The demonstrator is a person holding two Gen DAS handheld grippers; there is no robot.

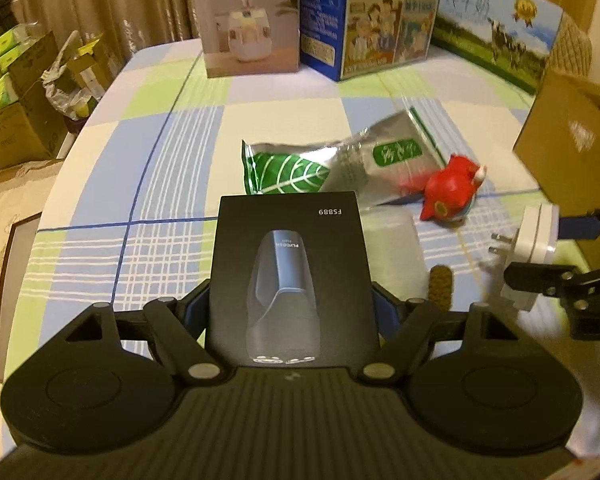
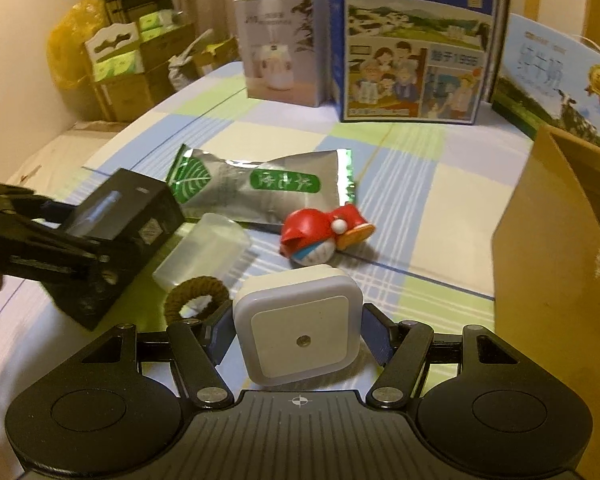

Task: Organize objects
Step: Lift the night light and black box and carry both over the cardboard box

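Note:
My left gripper (image 1: pixel 292 304) is shut on a black shaver box (image 1: pixel 292 280) and holds it above the checked tablecloth (image 1: pixel 160 168); the box also shows in the right wrist view (image 2: pixel 116 232). My right gripper (image 2: pixel 298 336) is shut on a white square plug-in night light (image 2: pixel 298 328), also seen with its prongs in the left wrist view (image 1: pixel 528 252). On the cloth lie a silver-green foil pouch (image 2: pixel 260 188), a red toy figure (image 2: pixel 320 232), a clear plastic case (image 2: pixel 204 252) and a brown woven ring (image 2: pixel 192 300).
An open brown cardboard box (image 2: pixel 560 248) stands at the right. A humidifier box (image 2: pixel 284 48) and two milk cartons (image 2: pixel 416 48) (image 2: pixel 560 80) line the table's far edge. Stacked cartons (image 2: pixel 120 76) stand on the floor beyond the left edge.

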